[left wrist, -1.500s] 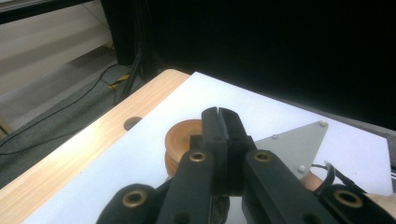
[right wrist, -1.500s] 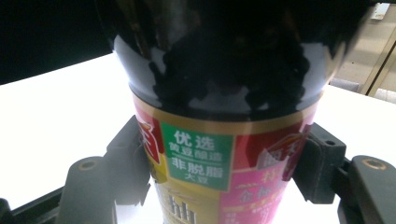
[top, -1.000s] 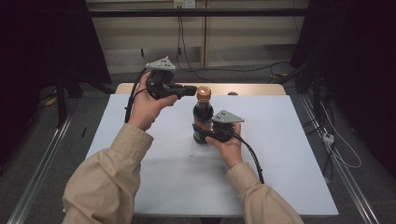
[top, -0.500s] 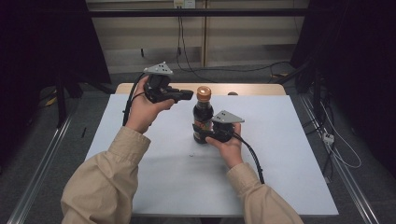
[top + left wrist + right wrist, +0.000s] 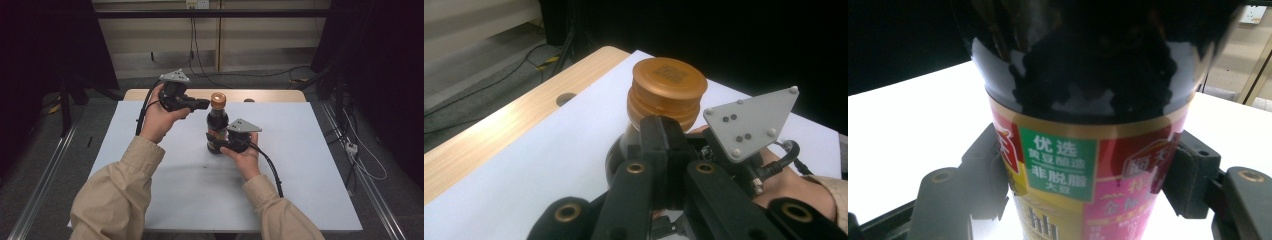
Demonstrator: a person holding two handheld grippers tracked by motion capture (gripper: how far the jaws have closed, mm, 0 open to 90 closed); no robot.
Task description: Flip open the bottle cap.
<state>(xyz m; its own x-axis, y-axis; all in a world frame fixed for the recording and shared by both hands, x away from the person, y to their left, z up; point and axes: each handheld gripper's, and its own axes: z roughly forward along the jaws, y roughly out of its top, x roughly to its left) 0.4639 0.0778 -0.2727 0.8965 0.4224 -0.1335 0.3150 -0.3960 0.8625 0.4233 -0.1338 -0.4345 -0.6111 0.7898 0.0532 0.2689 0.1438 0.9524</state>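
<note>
— What's under your fingers?

— The desk (image 5: 165,175), white-topped with a wooden strip along its far edge. On it, upright, stands the dark sauce bottle (image 5: 217,125).

— Where is the bottle relative to your fingers?

— My right fingers (image 5: 216,145) clamp its lower body from either side, across the label (image 5: 1058,165), one pad (image 5: 1193,175) on each flank. My right hand (image 5: 243,159) sits just behind them.

— And your left fingers?

— My left fingers (image 5: 202,104) are pressed together, pinching nothing. They are raised, level with the orange cap (image 5: 667,92), tips just beside it; I can't tell whether they touch.
</note>
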